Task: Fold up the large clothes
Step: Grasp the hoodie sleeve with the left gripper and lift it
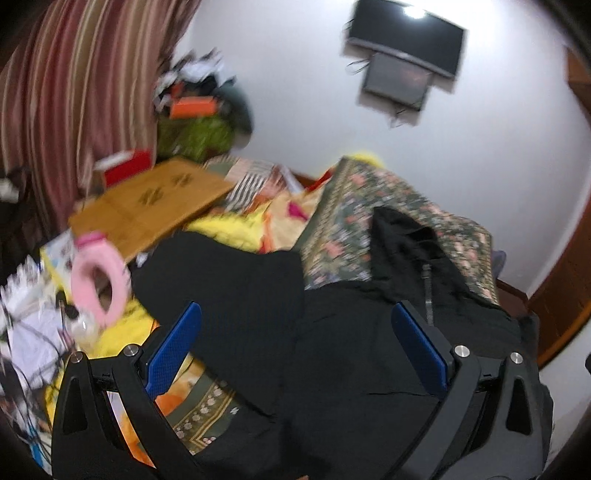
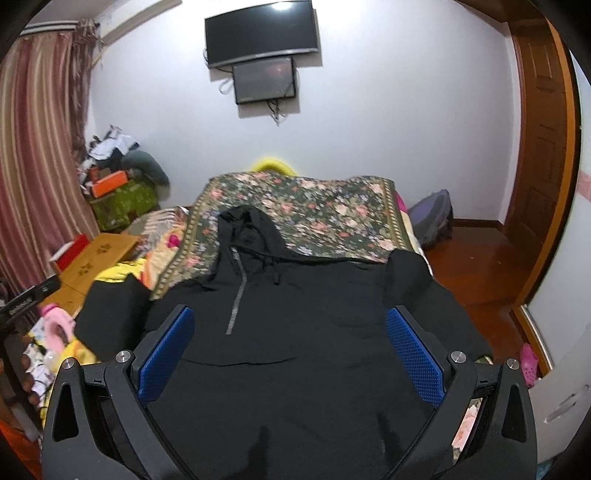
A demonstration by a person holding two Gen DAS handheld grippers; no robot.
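In the left wrist view, the left tongs [image 1: 297,314] are spread wide, their blue pads [image 1: 173,350] well apart and holding nothing, hovering over a black hoodie [image 1: 258,295] that lies spread on the bed. The picture is blurred, so the fabric's folds are hard to read; what looks like a sleeve reaches out to the left toward a wooden board [image 1: 147,206]. The hood [image 1: 402,236] rests up against a flowered blanket [image 1: 369,206], and a zipper [image 1: 428,291] runs down from it. Left of the hoodie lie yellow bedding [image 1: 229,229], a pink ring-shaped toy [image 1: 99,280] and loose papers [image 1: 29,325]. A striped curtain [image 1: 74,85] hangs at the left, and a dark screen [image 1: 406,40] is mounted on the white wall.

In the right wrist view, the right tongs [image 2: 290,325] are likewise spread, empty, above the lower part of the hoodie [image 2: 314,314]. The garment lies face up along the bed, the hood [image 2: 251,229] at the far end on the flowered blanket [image 2: 314,206], the zipper [image 2: 236,299] slanting down the chest and a drawstring [image 2: 275,273] beside it. One sleeve [image 2: 410,269] lies at the right edge of the bed, the other [image 2: 110,314] spreads left, near the wooden board [image 2: 99,254]. Beyond the bed stand a wooden door [image 2: 539,155] at the right, a purple-grey bag [image 2: 432,214] on the wooden floor [image 2: 480,258], and the screen [image 2: 262,33] on the wall.
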